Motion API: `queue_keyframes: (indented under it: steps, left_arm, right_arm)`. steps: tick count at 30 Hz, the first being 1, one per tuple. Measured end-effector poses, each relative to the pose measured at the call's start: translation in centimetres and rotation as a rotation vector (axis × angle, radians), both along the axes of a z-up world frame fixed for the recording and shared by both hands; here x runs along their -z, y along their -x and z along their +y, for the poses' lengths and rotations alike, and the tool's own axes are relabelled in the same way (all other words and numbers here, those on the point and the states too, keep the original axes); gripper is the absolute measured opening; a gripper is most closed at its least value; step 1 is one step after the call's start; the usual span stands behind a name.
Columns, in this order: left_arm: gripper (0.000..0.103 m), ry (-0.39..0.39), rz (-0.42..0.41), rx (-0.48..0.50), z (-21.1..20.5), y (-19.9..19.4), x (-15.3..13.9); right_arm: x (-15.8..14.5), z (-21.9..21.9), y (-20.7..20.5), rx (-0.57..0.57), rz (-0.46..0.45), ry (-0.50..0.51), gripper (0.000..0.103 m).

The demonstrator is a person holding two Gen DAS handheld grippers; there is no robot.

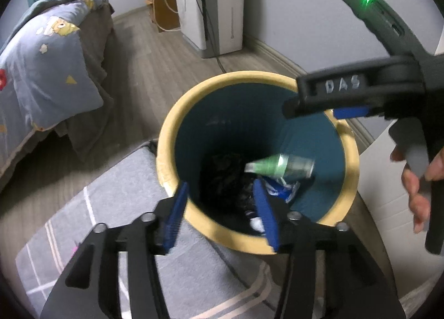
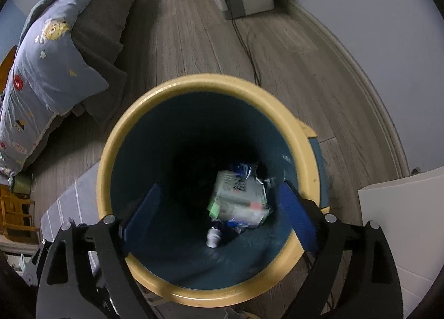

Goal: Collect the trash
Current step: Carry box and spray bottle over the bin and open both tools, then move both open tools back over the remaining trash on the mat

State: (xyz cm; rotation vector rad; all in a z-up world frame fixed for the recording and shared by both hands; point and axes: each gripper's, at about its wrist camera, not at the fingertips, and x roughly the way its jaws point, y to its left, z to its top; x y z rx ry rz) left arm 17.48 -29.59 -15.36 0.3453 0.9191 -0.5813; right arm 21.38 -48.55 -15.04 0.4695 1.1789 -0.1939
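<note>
both wrist views close above, facing down, sharing bin [image 1: 177, 113]

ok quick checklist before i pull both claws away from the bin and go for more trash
1. Left claw empty, pads apart over the near rim: ok.
2. Right claw empty, pads wide apart over the opening: ok.
3. Green and white package inside the trash bin: ok, though blurred, so settled or falling: cannot tell.
4. Blue wrapper and other pieces at the bottom, nothing on the rim: ok.
5. Bin upright on the floor: ok.
6. More trash within reach: cannot tell.
</note>
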Motion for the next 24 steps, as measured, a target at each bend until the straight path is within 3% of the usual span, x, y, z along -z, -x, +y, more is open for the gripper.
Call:
queue_keyframes:
  steps: [1, 3, 6, 14, 19, 24]
  left_arm:
    - [0.061, 0.001, -0.003, -0.004, 0.2, 0.1, -0.1]
    - [0.081, 0.007, -0.016, -0.026, 0.9, 0.5, -0.7]
    - [0.092, 0.007, -0.046, -0.058, 1.8, 1.2, -1.7]
    - [0.095, 0.025, -0.086, -0.173, 7.6, 3.5, -6.1]
    - [0.096, 0.020, -0.151, -0.244, 13.0, 6.2, -9.7]
    - [0.097, 0.014, -0.187, -0.320, 18.4, 9.2, -11.3]
  right_arm:
    - [-0.3, -0.1, 0.1, 0.005, -0.004, 0.002, 0.092]
    - [-0.7, -0.1, 0.2, 0.013, -0.011, 0.001, 0.097]
    - [-1.9, -0.1, 0.5, 0.031, -0.030, 0.015, 0.097]
    - [-6.1, 2.9, 2.4, -0.009, -0.124, 0.067, 0.097]
    - [-8.3, 7.5, 3.9, -0.096, -0.172, 0.077, 0.097]
    - [-9.2, 12.5, 5.5, -0.172, -0.182, 0.066, 0.097]
